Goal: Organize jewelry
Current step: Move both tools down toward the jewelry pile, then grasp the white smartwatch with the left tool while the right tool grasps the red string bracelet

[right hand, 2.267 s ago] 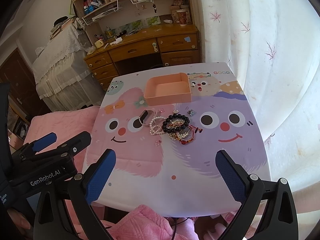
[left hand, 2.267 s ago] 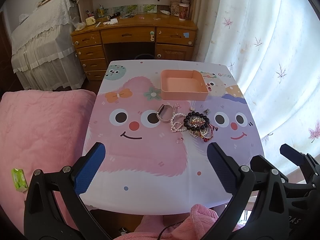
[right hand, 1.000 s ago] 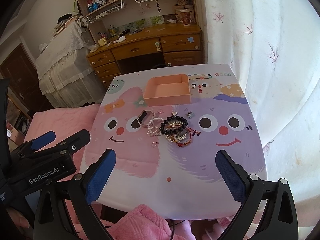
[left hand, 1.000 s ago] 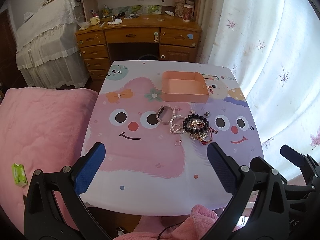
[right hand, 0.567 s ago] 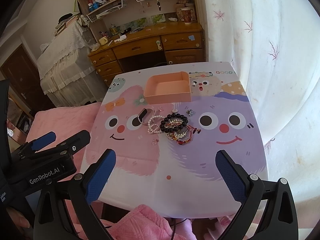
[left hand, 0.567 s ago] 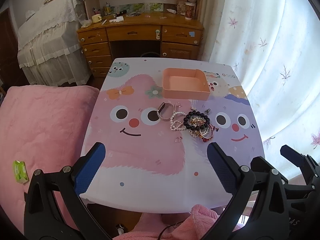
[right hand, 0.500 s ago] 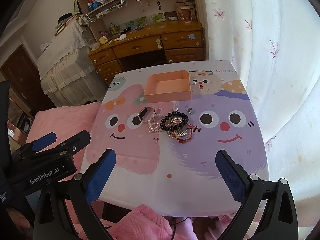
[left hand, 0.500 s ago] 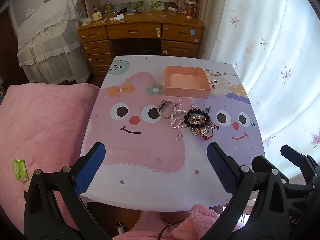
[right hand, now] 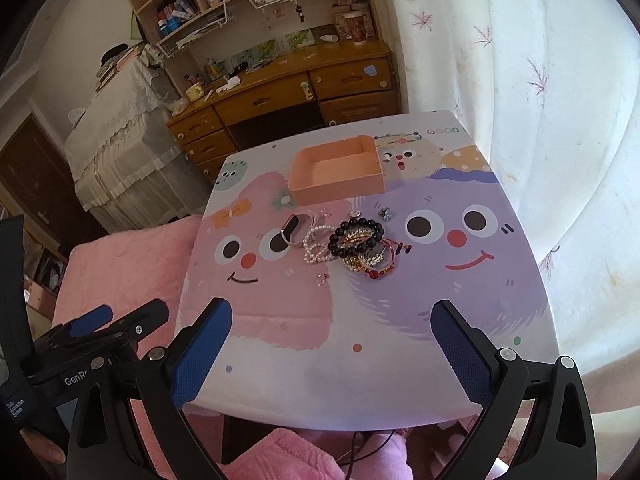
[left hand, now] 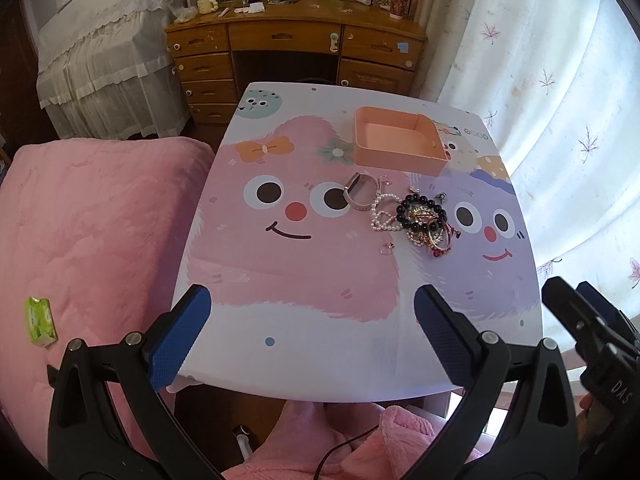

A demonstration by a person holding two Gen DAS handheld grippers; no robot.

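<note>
A pile of jewelry lies mid-table: a black bead bracelet (left hand: 421, 213) (right hand: 355, 235), a pearl strand (left hand: 381, 216) (right hand: 315, 246), a pink band (left hand: 359, 196) (right hand: 294, 229), red and gold bangles (left hand: 438, 242) (right hand: 378, 262) and a small ring (left hand: 387, 247) (right hand: 322, 277). An empty peach tray (left hand: 400, 158) (right hand: 340, 190) stands just behind them. My left gripper (left hand: 310, 334) and right gripper (right hand: 332, 346) are both open and empty, held above the table's near edge, well short of the jewelry.
The small table (left hand: 320, 344) has a cartoon-face cloth. A pink bed (left hand: 88, 220) is at its left, a white curtain (left hand: 560, 100) at its right, a wooden desk (left hand: 296, 52) behind. A green packet (left hand: 40, 320) lies on the bed.
Both grippers have drifted slightly over the near edge, so the table sits a little differently in view. The jaws stay open and the jewelry has not moved.
</note>
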